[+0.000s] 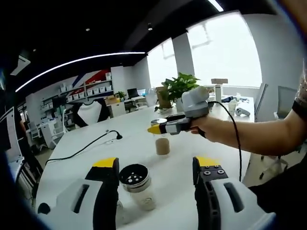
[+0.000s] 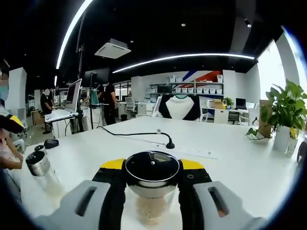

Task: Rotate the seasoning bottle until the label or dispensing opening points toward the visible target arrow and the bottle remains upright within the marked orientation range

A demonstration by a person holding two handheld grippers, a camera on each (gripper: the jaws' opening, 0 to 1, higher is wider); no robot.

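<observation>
White tabletop (image 2: 240, 167) runs across an open office with shelving and a long ceiling light strip at the far end.

In the right gripper view, the right gripper (image 2: 152, 184) has its yellow-tipped jaws closed against the sides of a seasoning bottle (image 2: 152, 184), just under its black cap; the bottle stands upright between them, its clear glass body showing pale granules. In the left gripper view that same gripper (image 1: 160, 128) shows farther off, held by a person's hand (image 1: 204, 127), with the bottle (image 1: 162, 143) standing upright on the table beneath its tips.

In the left gripper view, the left gripper (image 1: 156, 167) has its jaws set wide apart, holding nothing. A second bottle (image 1: 136, 184) stands near, between the jaws but touching neither, its black top pierced with small holes. The right gripper view shows this bottle (image 2: 41, 170) at the near left.

Farther out, a black cable (image 2: 139, 134) trails across the table to a small black end. A potted plant (image 2: 285, 115) sits at the far right. A white chair (image 2: 180, 106) stands behind the table.
</observation>
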